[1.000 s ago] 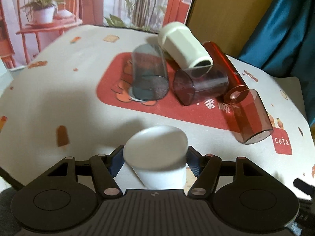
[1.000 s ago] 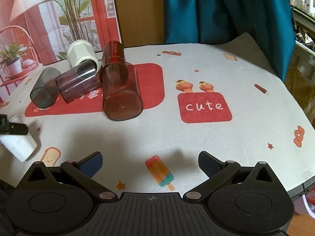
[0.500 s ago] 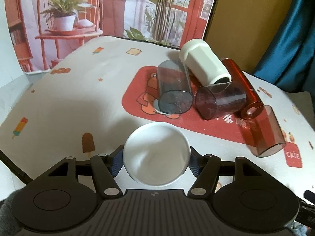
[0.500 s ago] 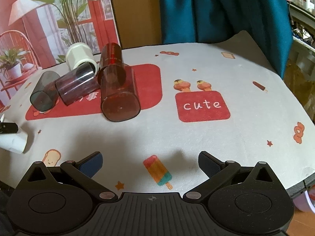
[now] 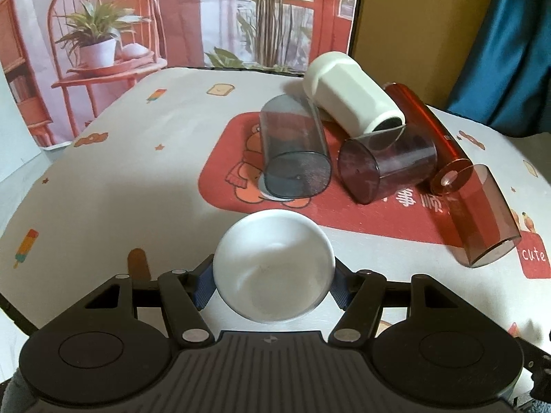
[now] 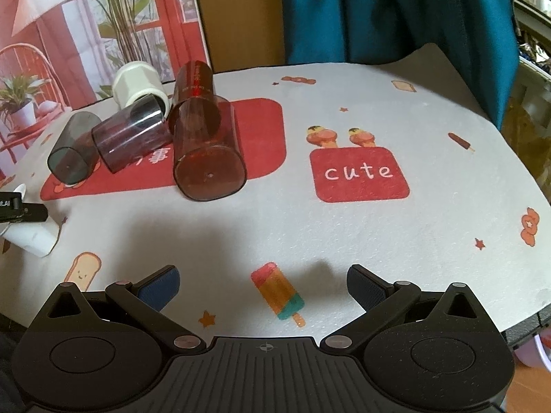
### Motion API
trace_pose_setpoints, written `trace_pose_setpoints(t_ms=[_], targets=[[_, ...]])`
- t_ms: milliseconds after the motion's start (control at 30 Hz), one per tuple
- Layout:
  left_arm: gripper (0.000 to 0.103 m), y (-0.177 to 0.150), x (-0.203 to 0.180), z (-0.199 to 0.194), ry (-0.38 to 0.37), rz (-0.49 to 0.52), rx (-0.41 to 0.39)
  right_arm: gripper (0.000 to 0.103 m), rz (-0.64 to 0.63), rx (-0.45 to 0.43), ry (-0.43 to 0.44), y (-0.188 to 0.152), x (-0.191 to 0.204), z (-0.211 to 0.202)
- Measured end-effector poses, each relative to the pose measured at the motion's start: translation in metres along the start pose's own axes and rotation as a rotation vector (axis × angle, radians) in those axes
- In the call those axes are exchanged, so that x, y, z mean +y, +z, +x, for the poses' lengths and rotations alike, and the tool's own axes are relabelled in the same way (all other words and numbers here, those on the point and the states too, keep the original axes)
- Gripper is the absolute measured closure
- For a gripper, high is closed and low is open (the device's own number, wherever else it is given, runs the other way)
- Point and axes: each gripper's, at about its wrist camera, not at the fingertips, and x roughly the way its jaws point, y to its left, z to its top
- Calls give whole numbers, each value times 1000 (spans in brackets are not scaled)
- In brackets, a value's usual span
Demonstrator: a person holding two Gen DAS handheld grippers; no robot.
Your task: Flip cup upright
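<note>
My left gripper (image 5: 273,284) is shut on a small white cup (image 5: 273,266). The cup's open mouth faces the camera and I see its inside. In the right wrist view the same cup (image 6: 32,237) shows at the far left edge, tilted, its base near the tablecloth, with a left finger (image 6: 22,211) across it. My right gripper (image 6: 263,284) is open and empty above the popsicle print near the table's front edge.
Several cups lie on their sides on the red mat: a grey one (image 5: 292,153), a purple one (image 5: 385,168), a white one (image 5: 351,98), a red tube (image 5: 428,130) and a red-brown one (image 5: 482,216). The round table's edge (image 6: 516,323) is near at the front right.
The left gripper has turned the white cup over: its closed base faced the camera before, now its open mouth does. The right gripper has stayed put.
</note>
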Motion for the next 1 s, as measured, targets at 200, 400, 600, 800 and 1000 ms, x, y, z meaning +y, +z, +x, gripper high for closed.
trace_pose_setpoints(t_ms=[200, 400, 600, 800, 1000], targets=[[22, 0, 4, 3, -44, -33, 16, 0, 6, 4, -2, 0, -1, 2], [8, 0, 8, 3, -68, -71, 12, 0, 1, 5, 2, 0, 0, 3], [6, -6, 12, 5, -82, -98, 67, 0, 4, -7, -4, 0, -1, 0], [6, -9, 4, -5, -64, -33, 46, 0, 3, -18, -6, -1, -1, -4], [6, -4, 6, -18, 26, -40, 37, 0, 11, -46, -11, 5, -4, -14]])
